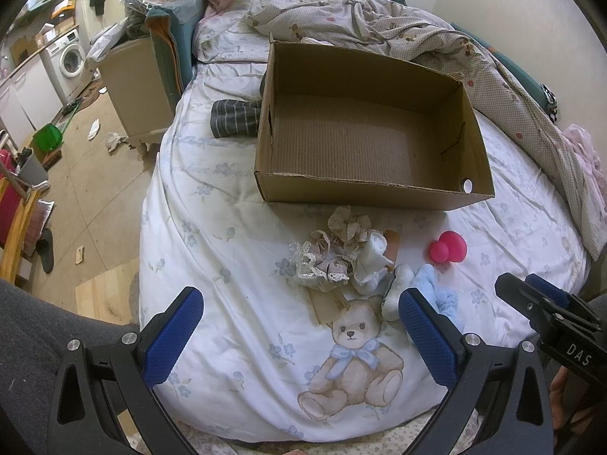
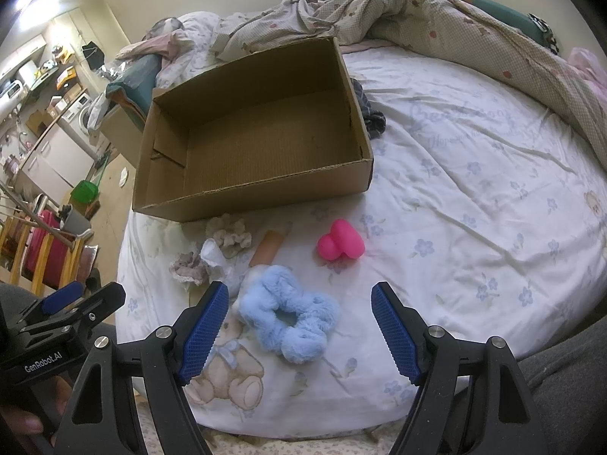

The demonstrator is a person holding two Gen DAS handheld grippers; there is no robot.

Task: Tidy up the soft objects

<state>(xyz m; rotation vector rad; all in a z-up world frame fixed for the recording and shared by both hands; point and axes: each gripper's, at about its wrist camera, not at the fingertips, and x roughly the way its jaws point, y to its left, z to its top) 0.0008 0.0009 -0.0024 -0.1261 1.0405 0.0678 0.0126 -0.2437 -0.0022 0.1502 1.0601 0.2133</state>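
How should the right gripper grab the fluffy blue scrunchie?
Come from above and pinch one side of the ring. The blue scrunchie lies flat on the bed with its hole up, just ahead of the open right gripper; its near rim is unobstructed.

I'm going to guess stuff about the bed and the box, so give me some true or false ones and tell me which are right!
1. The cardboard box has nothing in it. True.
2. The right gripper is squeezing the fluffy blue scrunchie. False: its jaws stand open, and the scrunchie lies on the bed cover in front of them.
3. The pink toy lies on the bed cover, outside the box. True.
4. The left gripper holds a sock. False: its jaws are open with nothing between them.
5. The pile of small cloth things is inside the box. False: it lies on the cover in front of the box.
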